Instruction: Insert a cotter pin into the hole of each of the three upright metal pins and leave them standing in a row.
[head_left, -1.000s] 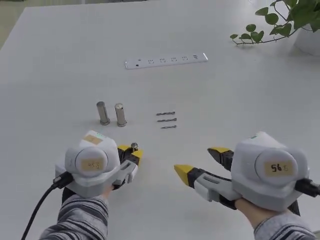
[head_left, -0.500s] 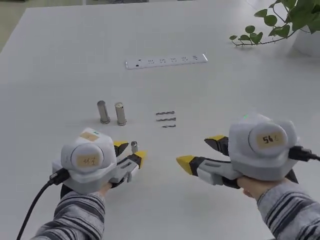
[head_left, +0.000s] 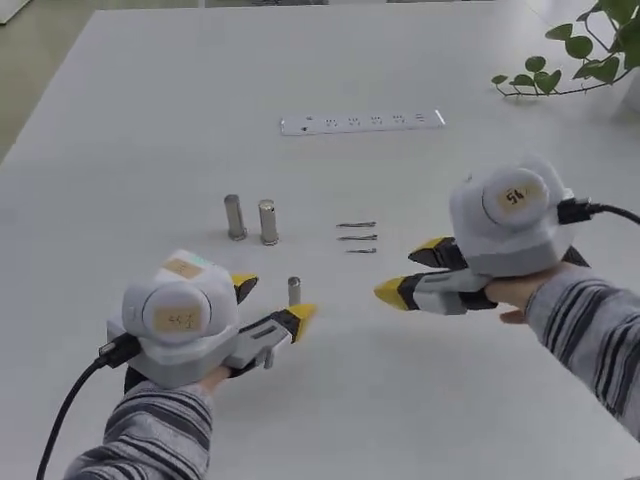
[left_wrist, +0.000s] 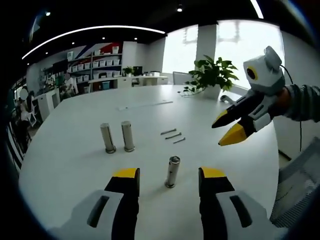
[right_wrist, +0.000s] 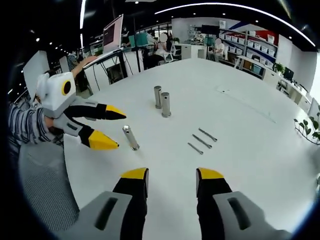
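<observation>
Opening its jaws, the left gripper (head_left: 275, 298) has freed 1 metal pin (head_left: 294, 291) upright left of the 3 cotter pins (head_left: 357, 237); the right gripper (head_left: 400, 272), jaws also apart, nears them to fetch 1.

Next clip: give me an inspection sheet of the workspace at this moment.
Surface: white table.
Job's things: three metal pins upright, two side by side, third nearer; three cotter pins lying loose, none inserted.
Clutter: power strip.
Grippers: left hand-held gripper open, jaws either side of the third pin, not touching; right hand-held gripper open, holding nothing.
Cables: black cable behind each gripper.
Surroundings: plant at table's far corner; shelves beyond.
</observation>
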